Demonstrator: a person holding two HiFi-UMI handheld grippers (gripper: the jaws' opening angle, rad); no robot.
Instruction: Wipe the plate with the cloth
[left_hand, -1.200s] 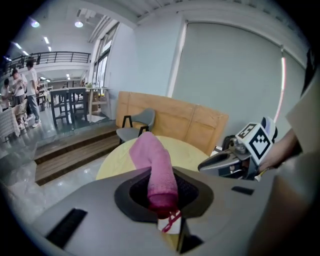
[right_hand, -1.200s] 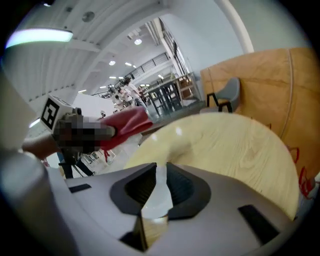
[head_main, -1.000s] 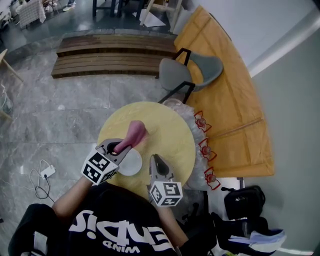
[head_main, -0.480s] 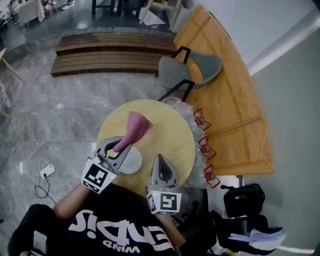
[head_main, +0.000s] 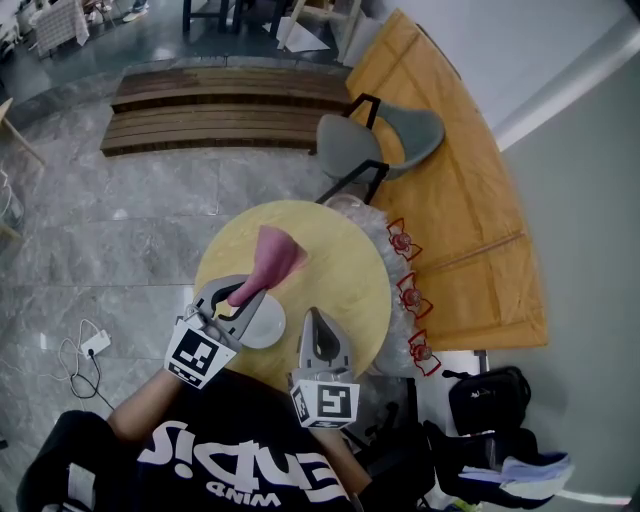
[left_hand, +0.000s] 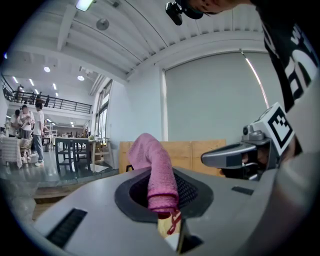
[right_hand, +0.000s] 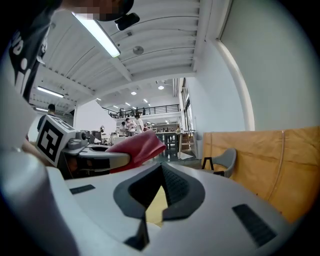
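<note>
On the round yellow table (head_main: 340, 270), a white plate (head_main: 266, 328) lies near the person, partly under my left gripper (head_main: 243, 291). That gripper is shut on a pink cloth (head_main: 271, 256), which sticks out past the jaws over the table, beyond the plate. In the left gripper view the cloth (left_hand: 156, 172) rises from the left gripper (left_hand: 165, 210) and droops over. My right gripper (head_main: 314, 320) hovers just right of the plate with its jaws together and nothing held. In the right gripper view, the right gripper (right_hand: 160, 175) shows only yellow table beneath, with the cloth (right_hand: 137, 147) to its left.
A grey chair (head_main: 385, 140) stands behind the table. A wooden surface (head_main: 450, 200) runs along the right, with several red-wire objects (head_main: 402, 242) and clear plastic (head_main: 372, 232) at the table's right edge. Wooden benches (head_main: 230, 105) lie beyond; a black bag (head_main: 485, 400) and a cable (head_main: 85, 350) are on the floor.
The left gripper has pulled slightly towards the person, and the cloth now points further out over the table. The right gripper has drawn back a little. Little differs from half a second ago.
</note>
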